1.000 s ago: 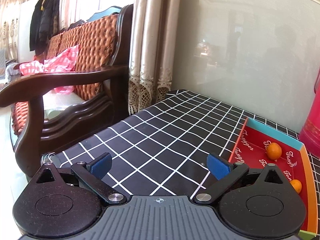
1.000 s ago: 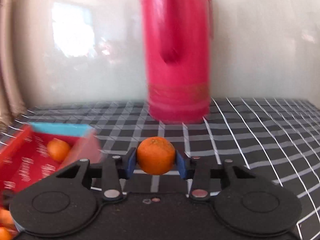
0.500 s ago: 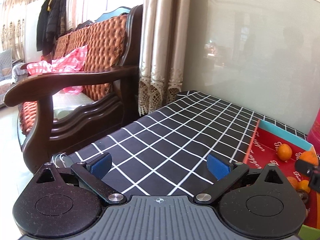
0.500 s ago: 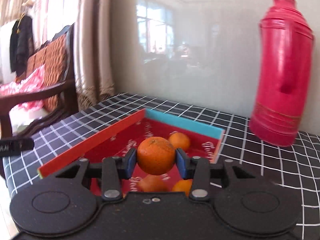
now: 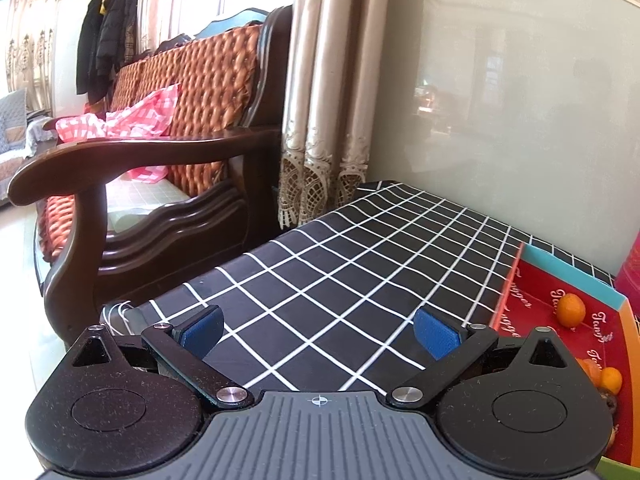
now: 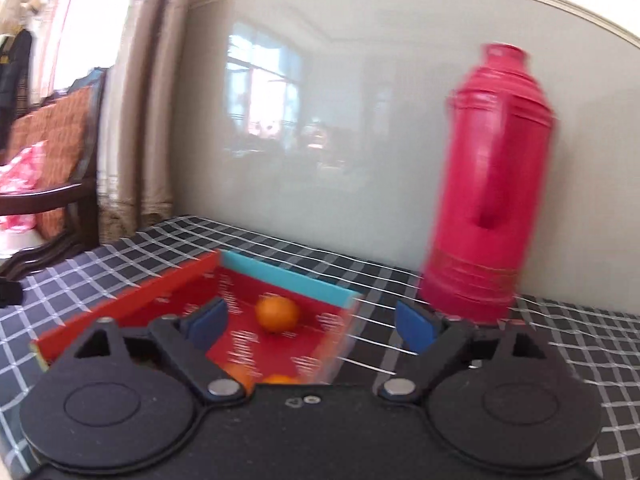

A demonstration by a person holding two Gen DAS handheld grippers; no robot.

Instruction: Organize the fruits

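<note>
Desk (image 5: 360, 280) under black cloth with white grid. Tall pink plastic flask (image 6: 488, 200), upright near wall. Shallow red cardboard tray (image 6: 132, 300), teal far rim, holding small round oranges (image 6: 277, 314). Right gripper (image 6: 310, 326): jaws just opened wide, empty, above tray. Left gripper (image 5: 320, 336): jaws wide, empty, beside tray.

A black tablecloth with a white grid (image 5: 360, 280) covered the table ahead of both claws. Ahead and to the right of the right claw, a red thermos flask (image 6: 488, 200) stood upright against the pale wall panel (image 6: 340, 120). Left of the left claw stood a dark wooden sofa (image 5: 160, 152) with orange quilted cushions and a pink checked cloth (image 5: 132, 116); lace-trimmed curtains (image 5: 320, 120) hung behind it, and dark coats (image 5: 106, 36) farther back.
</note>
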